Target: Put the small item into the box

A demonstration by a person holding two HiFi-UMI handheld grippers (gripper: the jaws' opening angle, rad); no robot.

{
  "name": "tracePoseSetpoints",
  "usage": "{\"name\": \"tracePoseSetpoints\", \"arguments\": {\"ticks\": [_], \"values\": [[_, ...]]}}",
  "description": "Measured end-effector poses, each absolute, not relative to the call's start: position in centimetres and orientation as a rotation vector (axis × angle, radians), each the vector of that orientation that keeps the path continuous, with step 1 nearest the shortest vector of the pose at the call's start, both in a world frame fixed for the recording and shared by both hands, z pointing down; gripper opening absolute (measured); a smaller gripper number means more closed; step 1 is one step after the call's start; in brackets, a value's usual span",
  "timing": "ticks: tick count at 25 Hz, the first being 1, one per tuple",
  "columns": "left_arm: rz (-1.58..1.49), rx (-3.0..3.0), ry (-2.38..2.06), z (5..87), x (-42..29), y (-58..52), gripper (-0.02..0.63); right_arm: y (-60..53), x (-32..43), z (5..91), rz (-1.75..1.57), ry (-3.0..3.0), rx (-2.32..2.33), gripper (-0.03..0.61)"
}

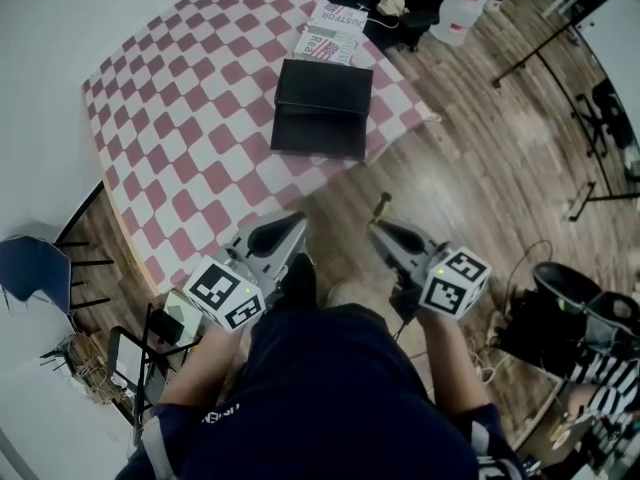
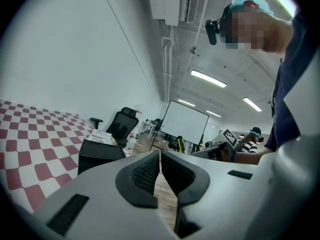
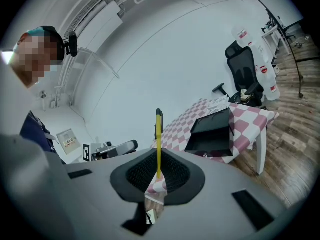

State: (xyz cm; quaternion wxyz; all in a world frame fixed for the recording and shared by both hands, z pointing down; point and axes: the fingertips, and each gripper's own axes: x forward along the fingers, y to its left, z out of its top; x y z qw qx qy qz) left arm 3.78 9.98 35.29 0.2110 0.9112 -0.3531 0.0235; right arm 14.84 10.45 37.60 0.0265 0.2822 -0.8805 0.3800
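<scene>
Two grippers: left gripper (image 2: 160,159) pressed together, empty; right gripper (image 3: 158,171) clamped on the yellow item (image 3: 158,139), best released only above the box (image 1: 322,108) at the table's (image 1: 180,128) near edge.

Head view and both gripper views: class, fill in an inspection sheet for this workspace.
Surface: checked tablecloth covers the table.
Job's things: black box open on the cloth; thin yellow item in the right tongs.
Clutter: printed papers behind the box.
Grippers: left tongs shut, empty; right tongs shut on the yellow item.
Cables: thin lead on the wooden floor, right.
Surroundings: office chair, white jugs.
</scene>
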Motion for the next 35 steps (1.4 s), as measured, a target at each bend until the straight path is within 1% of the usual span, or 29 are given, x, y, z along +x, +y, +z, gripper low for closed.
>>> {"name": "tracePoseSetpoints", "arguments": {"ticks": [12, 18, 25, 35], "values": [[0.080, 2.549, -0.858, 37.2, -3.1, -1.2, 0.038, -0.3, 7.4, 39.2, 1.203, -2.596, 0.966, 0.032], [0.072, 2.533, -0.827, 38.4, -5.4, -3.8, 0.038, -3.6, 5.7, 40.0, 1.163, -2.536, 1.004, 0.032], [0.086, 2.502, -0.849, 39.9, -6.9, -5.5, 0.038, -6.8, 5.5, 43.2, 1.036, -2.438, 0.968, 0.032], [0.118, 2.434, -0.973, 41.8, -8.2, -6.7, 0.038, -11.1, 5.7, 52.0, 0.724, -2.227, 0.752, 0.032]]}}
